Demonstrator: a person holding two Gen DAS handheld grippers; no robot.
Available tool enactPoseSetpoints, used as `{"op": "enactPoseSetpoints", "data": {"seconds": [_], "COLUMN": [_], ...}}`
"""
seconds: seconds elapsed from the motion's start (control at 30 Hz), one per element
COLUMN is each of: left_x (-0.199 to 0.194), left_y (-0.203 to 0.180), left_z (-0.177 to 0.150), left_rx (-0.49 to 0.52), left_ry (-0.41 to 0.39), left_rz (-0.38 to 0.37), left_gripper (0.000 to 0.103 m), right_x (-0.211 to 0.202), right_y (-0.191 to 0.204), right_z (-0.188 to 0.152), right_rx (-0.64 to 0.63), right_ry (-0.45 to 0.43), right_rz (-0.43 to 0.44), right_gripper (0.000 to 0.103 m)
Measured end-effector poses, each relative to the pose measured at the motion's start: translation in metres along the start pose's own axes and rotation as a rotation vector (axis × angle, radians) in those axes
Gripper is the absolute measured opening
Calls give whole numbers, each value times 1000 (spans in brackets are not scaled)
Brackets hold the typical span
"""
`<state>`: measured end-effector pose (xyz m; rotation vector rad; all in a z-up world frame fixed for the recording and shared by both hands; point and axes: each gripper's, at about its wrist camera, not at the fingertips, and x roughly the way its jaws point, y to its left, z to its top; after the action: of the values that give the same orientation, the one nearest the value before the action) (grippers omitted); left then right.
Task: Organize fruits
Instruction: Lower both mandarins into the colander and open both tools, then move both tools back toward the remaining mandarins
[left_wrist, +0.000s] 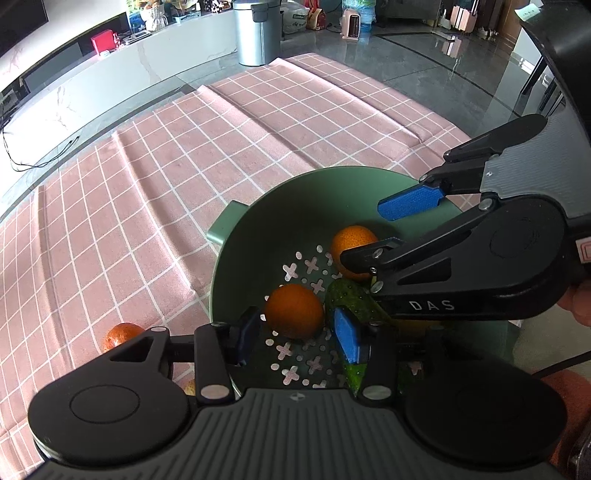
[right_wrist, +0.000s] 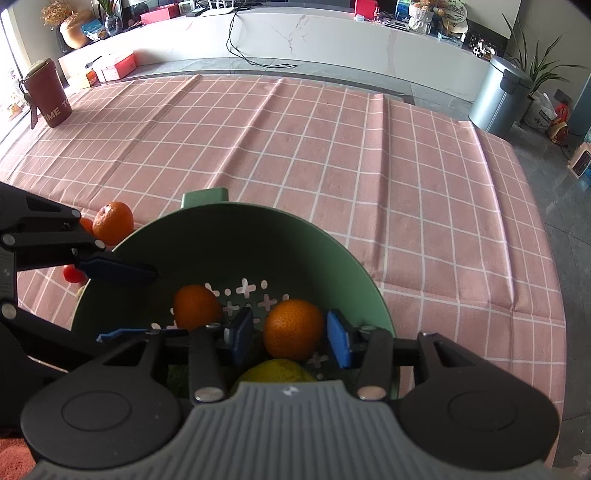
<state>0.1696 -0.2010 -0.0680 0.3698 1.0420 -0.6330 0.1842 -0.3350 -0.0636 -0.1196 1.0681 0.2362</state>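
A green colander bowl (left_wrist: 258, 221) (right_wrist: 295, 243) sits on the pink checked cloth. It holds two oranges, a green cucumber (left_wrist: 351, 299) and a yellow fruit (right_wrist: 275, 371). My left gripper (left_wrist: 297, 330) is open over the bowl with one orange (left_wrist: 293, 310) (right_wrist: 195, 306) between its pads, not squeezed. My right gripper (right_wrist: 290, 338) is open over the bowl around the other orange (right_wrist: 293, 328) (left_wrist: 351, 243); it shows in the left wrist view (left_wrist: 391, 229). The left gripper shows in the right wrist view (right_wrist: 122, 299).
Outside the bowl on the cloth lie another orange (right_wrist: 112, 221) (left_wrist: 122, 334) and small red tomatoes (right_wrist: 74, 274). A brown cup (right_wrist: 50, 92) stands at the far left corner. A grey bin (left_wrist: 256, 31) stands on the floor beyond the table.
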Motion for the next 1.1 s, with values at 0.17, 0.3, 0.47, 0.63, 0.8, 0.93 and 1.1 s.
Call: {"op": "enactPoseSetpoints", "data": {"seconds": [0.17,0.3,0.47,0.63,0.8,0.93,1.1], "left_x": [-19,-37,-59,-80,-95,-104,-109], "left_y": [-2,2,16,37,63,82,104], "left_z": [-4,-11,-25,-41,-61,-78,-96], "left_rx": [18,10,-29,-55,-94,-121,-159], "left_ry": [-28,-59,-90,-121,-134,-142,-152], "left_rz": [5,14,16,35,74,102,120], "left_gripper": [56,56,56,56,56,56,56], "right_x": [-15,-28,-46,-63,-68,-66,-59], "right_y": [4,8,21,44,76,104,134], "right_z": [0,1,4,8,14,17,23], "right_rx": [3,27,37,17,-22,-59,-109], "right_ry": [-19,-39,-66,-94,-105,-100,-89], "right_rz": [-26,-31,-22,3,47,83,102], "right_gripper": [52,61,68,70,69,66,57]}}
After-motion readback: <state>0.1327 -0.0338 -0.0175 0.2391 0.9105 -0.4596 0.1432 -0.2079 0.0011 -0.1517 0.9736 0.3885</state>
